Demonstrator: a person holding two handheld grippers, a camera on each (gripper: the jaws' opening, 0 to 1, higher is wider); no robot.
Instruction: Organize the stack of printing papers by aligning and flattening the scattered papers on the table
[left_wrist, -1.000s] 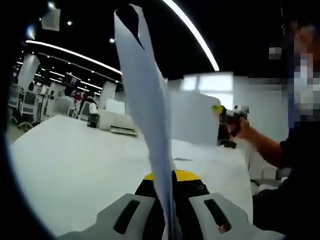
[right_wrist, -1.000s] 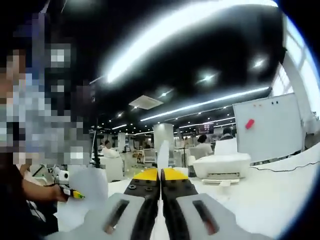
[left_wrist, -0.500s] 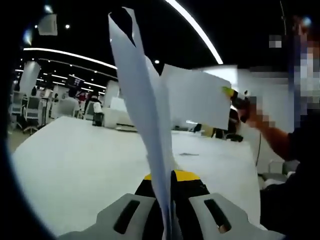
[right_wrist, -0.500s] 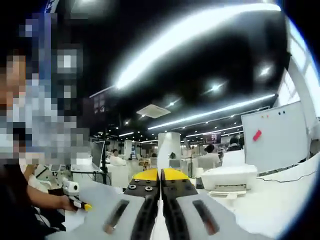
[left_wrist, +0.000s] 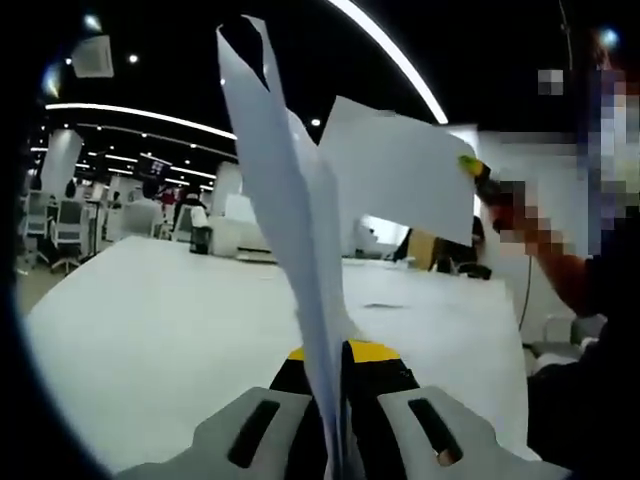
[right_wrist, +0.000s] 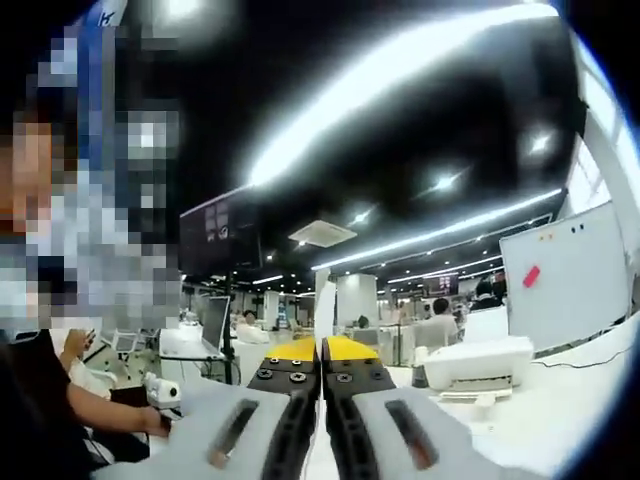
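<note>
White printing papers stand edge-on between the jaws of my left gripper, which is shut on their lower edge. The sheets fan out to the upper right, held above the white table. At their far corner, the yellow tip of my right gripper pinches them, with a person's hand behind it. In the right gripper view my right gripper is shut on the papers, which show as a thin white strip rising from the jaws.
A white printer sits on the table to the right, with a whiteboard behind it. The person's forearm reaches in from the left. Office chairs and people stand beyond the table's far edge.
The right gripper has lifted its corner of the papers higher and a little to the right. The right gripper view has tilted upward. The left gripper keeps its hold.
</note>
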